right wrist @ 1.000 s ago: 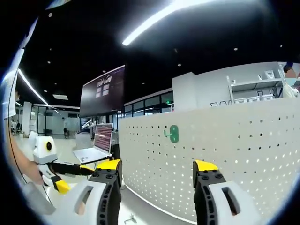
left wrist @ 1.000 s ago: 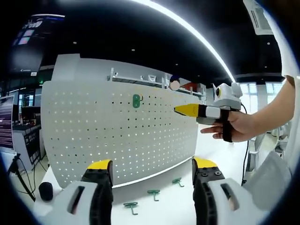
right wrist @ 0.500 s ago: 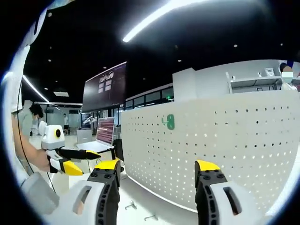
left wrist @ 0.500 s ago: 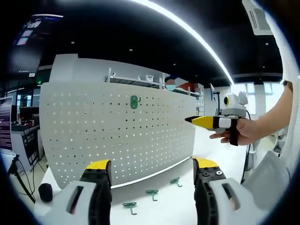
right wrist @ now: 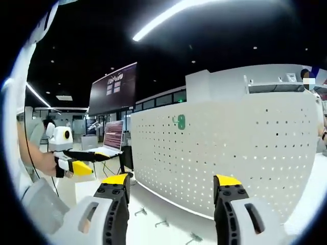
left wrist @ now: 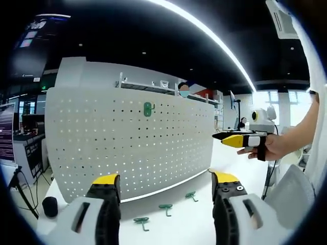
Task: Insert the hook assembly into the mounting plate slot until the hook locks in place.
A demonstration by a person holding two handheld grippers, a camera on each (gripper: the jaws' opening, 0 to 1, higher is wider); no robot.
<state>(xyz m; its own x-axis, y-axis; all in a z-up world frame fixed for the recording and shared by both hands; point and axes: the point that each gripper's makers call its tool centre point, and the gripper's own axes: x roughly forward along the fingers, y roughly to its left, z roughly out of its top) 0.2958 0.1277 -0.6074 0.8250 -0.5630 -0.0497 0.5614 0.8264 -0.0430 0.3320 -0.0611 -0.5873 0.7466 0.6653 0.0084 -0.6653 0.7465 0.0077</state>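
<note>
Now | green hook (left wrist: 148, 109) upright on pegboard (left wrist: 102, 148) | both claws apart, empty

A: Left gripper view sits low over the tabletop (left wrist: 179, 229), facing the pegboard (left wrist: 127, 148) nearly square-on, near. Its own jaws rise at frame bottom.

B: Right gripper view looks at the same pegboard (right wrist: 230, 153) obliquely, from its right end; the board recedes toward frame left.

A: Shared: pegboard, the mounted green hook (left wrist: 148, 108) (right wrist: 181, 121), and the loose hooks (left wrist: 166, 208) (right wrist: 162, 223) at its foot.
</note>
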